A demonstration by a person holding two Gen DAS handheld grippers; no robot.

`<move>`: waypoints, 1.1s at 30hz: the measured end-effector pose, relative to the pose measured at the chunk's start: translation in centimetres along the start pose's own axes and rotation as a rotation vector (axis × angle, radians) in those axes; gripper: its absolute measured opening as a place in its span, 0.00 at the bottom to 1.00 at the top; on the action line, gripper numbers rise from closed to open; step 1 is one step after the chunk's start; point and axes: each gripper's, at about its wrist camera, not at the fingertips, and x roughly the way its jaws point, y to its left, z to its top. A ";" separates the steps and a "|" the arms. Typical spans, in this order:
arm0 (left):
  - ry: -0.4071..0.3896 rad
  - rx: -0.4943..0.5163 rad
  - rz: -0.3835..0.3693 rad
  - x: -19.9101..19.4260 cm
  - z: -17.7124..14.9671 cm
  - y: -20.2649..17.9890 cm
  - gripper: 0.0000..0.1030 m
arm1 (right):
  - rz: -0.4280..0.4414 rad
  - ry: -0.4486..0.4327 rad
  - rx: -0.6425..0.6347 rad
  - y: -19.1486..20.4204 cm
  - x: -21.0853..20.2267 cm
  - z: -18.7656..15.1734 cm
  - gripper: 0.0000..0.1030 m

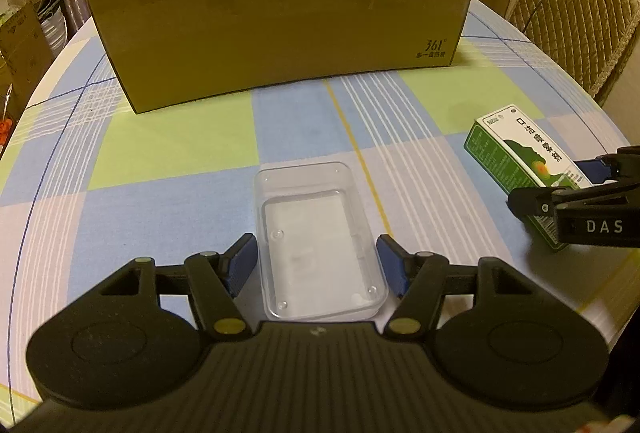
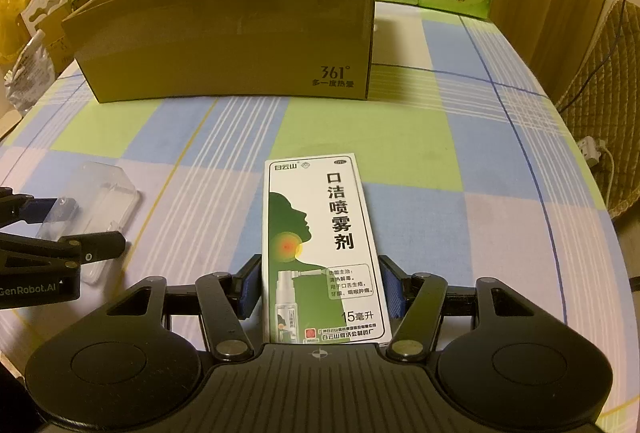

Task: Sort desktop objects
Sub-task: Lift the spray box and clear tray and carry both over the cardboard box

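Grasp step: left gripper [image 1: 318, 265] jaws straddling clear case [image 1: 320, 241], right gripper [image 2: 320, 289] jaws flanking medicine box [image 2: 320, 245], contact unclear. Next: squeeze, lift toward cardboard box [image 1: 280, 25] at table's far edge.

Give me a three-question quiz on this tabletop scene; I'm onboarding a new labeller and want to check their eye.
1. True or false: the clear plastic case lies between the fingers of the left tool.
2. What lies between the fingers of the right tool?
A. a tissue pack
B. the green-and-white spray box
C. a cup
3. Fill in: the brown cardboard box printed "361°" stands on the checked tablecloth, ____ both items as seen from the wrist cameras.

Key: 1 true; 2 B; 3 beyond.
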 end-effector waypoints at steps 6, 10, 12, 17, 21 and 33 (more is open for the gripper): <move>-0.005 -0.004 0.006 0.0 -0.1 -0.1 0.59 | -0.007 -0.007 -0.002 0.0 0.0 0.0 0.56; -0.011 -0.008 0.009 -0.1 -0.1 -0.2 0.51 | -0.009 -0.010 0.002 0.1 0.0 0.0 0.55; -0.010 -0.011 0.011 -0.1 -0.1 -0.2 0.51 | -0.009 -0.011 0.002 0.2 0.0 0.0 0.54; -0.009 -0.013 0.002 -0.3 -0.1 -0.1 0.50 | -0.013 -0.015 -0.004 0.3 -0.2 0.1 0.52; -0.022 -0.011 -0.005 -0.9 -0.2 -0.3 0.50 | -0.013 -0.030 -0.004 0.5 -0.6 0.0 0.51; -0.052 -0.007 -0.031 -2.9 0.1 -1.1 0.50 | 0.010 -0.089 0.018 1.0 -4.1 0.1 0.51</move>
